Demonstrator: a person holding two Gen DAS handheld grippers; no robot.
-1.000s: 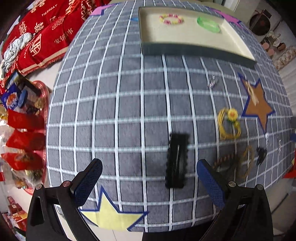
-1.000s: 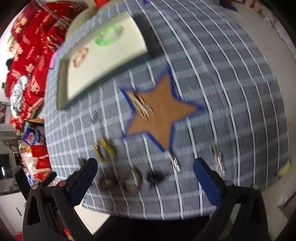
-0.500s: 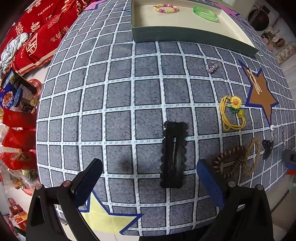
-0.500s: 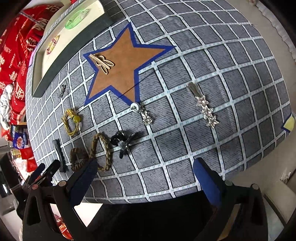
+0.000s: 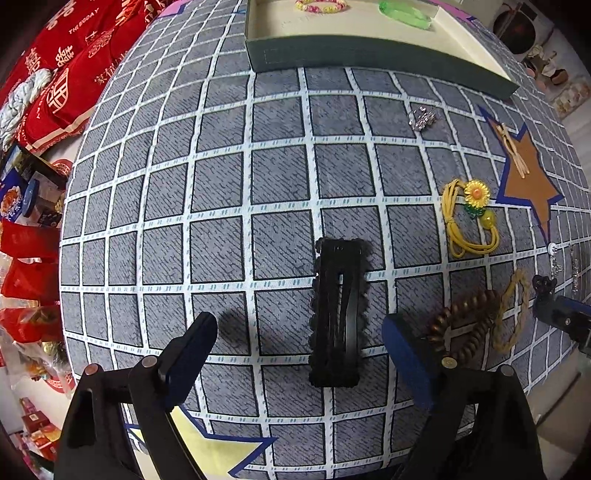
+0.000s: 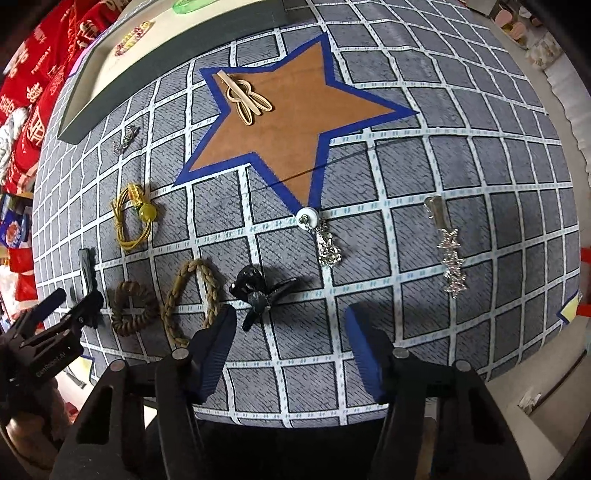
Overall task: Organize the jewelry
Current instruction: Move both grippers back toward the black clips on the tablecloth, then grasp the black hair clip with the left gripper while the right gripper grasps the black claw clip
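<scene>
A black scalloped hair clip (image 5: 340, 310) lies on the grey checked cloth, between the fingers of my open left gripper (image 5: 301, 345), close above the table. A cream tray (image 5: 369, 55) at the far side holds a beaded bracelet (image 5: 320, 5) and a green bangle (image 5: 405, 14). My right gripper (image 6: 290, 345) is open and empty, low over the cloth. Just ahead of it lie a black claw clip (image 6: 255, 288), a silver pendant (image 6: 325, 243) and a silver star clip (image 6: 448, 254). The left gripper also shows in the right wrist view (image 6: 70, 308).
A yellow sunflower hair tie (image 5: 471, 218), a brown coil tie (image 5: 461, 325) and a braided tie (image 5: 511, 314) lie right of the black clip. A wooden clip (image 6: 243, 96) rests on a brown star patch (image 6: 291, 125). A small silver brooch (image 5: 421, 118) lies near the tray. Red boxes sit left of the table.
Both grippers have come lower and closer to the cloth. The left now straddles the black hair clip. The right has swung over the claw clip and pendant area.
</scene>
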